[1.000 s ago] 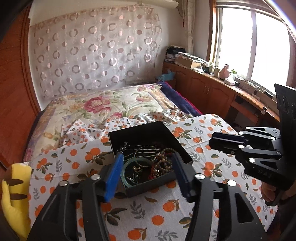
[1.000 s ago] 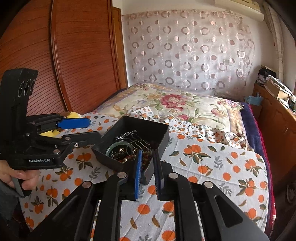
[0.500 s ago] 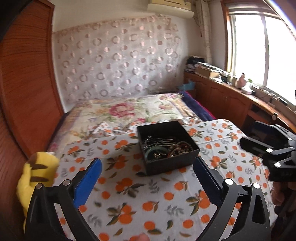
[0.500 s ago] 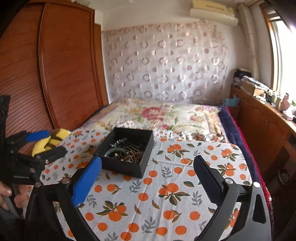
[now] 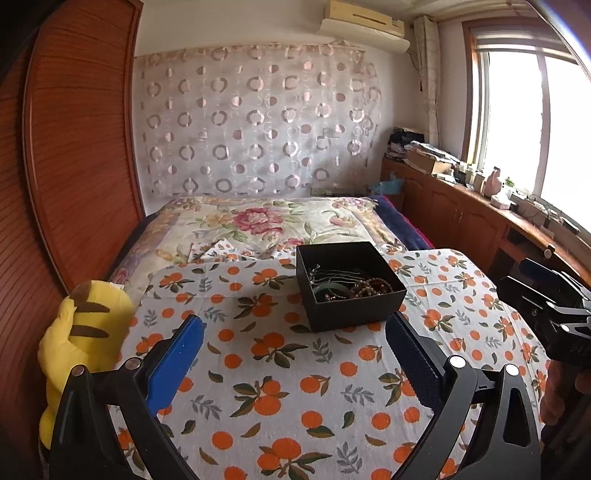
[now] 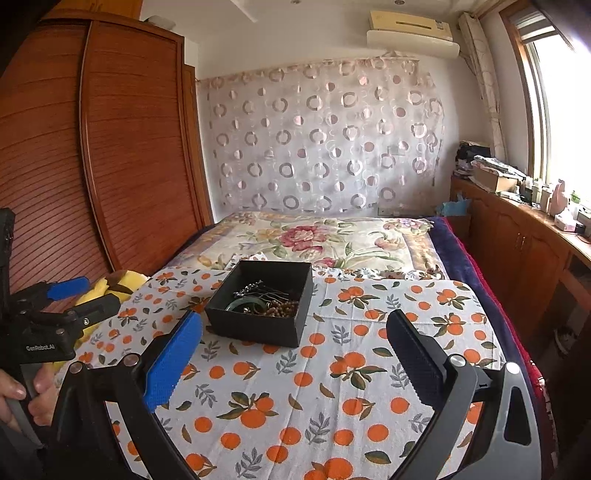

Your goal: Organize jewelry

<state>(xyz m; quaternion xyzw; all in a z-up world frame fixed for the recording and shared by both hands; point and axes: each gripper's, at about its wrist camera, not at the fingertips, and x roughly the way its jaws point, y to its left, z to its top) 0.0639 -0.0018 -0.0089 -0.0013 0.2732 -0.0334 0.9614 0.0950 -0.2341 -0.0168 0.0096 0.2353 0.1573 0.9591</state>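
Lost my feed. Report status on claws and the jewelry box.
Left claw and right claw open, empty. Black jewelry box on the orange-print cloth, jewelry inside, untouched. Path to the box clear.

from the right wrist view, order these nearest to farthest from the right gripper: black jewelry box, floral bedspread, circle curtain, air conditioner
1. black jewelry box, just ahead on the orange-print cloth
2. floral bedspread, behind the box
3. circle curtain, back wall
4. air conditioner, above the curtain; too close to call

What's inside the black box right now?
The black box holds a green bangle, brown bead strands, thin metal hairpins and a silvery ornament, all tangled. Anything beneath that pile, and most of the floor, is hidden.
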